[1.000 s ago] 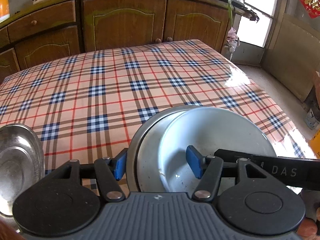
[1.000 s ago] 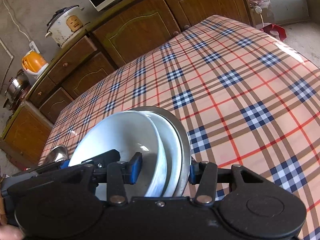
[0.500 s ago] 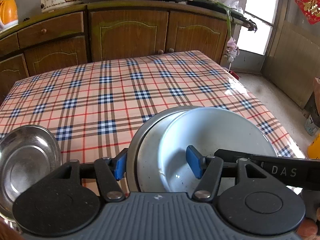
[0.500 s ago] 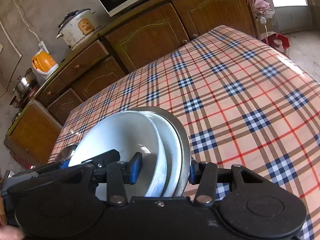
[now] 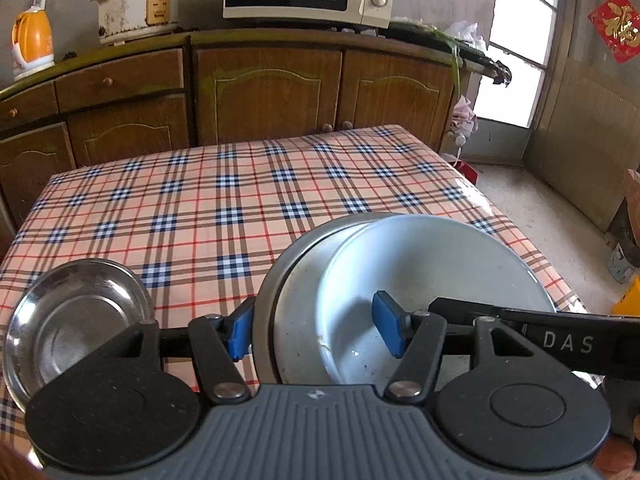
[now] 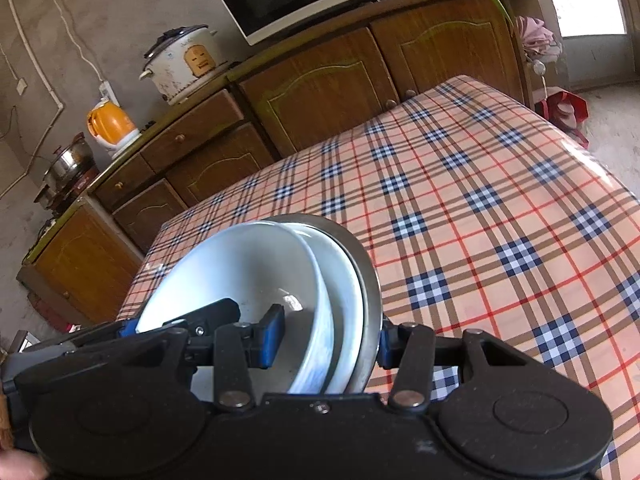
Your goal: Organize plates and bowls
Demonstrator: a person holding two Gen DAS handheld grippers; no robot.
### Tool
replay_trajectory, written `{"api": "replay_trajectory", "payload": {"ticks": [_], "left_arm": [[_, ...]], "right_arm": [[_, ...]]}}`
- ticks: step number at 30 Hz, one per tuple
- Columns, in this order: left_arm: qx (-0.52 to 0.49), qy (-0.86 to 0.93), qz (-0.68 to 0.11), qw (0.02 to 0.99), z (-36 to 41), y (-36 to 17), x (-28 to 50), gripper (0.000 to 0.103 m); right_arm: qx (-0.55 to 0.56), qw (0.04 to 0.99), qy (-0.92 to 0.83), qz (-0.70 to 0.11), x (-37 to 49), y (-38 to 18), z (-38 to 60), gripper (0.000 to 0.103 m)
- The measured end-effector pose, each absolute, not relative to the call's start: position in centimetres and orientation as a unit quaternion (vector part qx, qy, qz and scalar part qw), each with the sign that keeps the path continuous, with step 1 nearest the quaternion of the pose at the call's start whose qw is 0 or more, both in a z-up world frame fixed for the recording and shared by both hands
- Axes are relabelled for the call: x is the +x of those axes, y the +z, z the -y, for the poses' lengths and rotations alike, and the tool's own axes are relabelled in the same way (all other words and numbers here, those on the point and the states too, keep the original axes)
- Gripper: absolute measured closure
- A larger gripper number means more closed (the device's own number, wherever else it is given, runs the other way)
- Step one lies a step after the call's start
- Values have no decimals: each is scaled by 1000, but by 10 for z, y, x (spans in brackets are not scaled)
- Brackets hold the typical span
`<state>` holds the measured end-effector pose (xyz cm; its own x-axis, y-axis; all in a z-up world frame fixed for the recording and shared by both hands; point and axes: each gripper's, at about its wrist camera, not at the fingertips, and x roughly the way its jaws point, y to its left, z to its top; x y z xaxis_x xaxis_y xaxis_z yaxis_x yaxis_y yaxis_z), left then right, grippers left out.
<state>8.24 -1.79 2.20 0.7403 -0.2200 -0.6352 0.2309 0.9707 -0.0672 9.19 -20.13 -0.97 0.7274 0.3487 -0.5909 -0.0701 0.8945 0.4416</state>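
Both tongs are clamped on one nested stack from opposite sides. Left gripper [image 5: 314, 330] has one pad outside the steel rim and one inside the top bowl; right gripper [image 6: 328, 338] mirrors that hold. Judged step: carrying the stack, clear of the checked table [image 5: 224, 200].

Findings, largest first:
- Steel basin [image 5: 280, 276], outermost, bears the load; advise level carriage, equal height both sides.
- White bowl [image 5: 432, 276] sits off-centre inside, with a second white bowl [image 6: 348, 292] beneath it; tilting risks sliding.
- Small steel dish [image 5: 76, 316] rests on the table's near left corner, well apart from the stack; set the stack down clear of it, or join them.
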Motion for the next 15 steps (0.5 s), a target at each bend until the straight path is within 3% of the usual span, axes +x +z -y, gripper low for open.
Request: {"api": "replay_trajectory", "payload": {"ticks": [15], "left_arm": [[-3, -100, -327, 940, -2, 35, 65, 41]], "right_arm": [[183, 910, 139, -344, 80, 8, 176, 48]]}}
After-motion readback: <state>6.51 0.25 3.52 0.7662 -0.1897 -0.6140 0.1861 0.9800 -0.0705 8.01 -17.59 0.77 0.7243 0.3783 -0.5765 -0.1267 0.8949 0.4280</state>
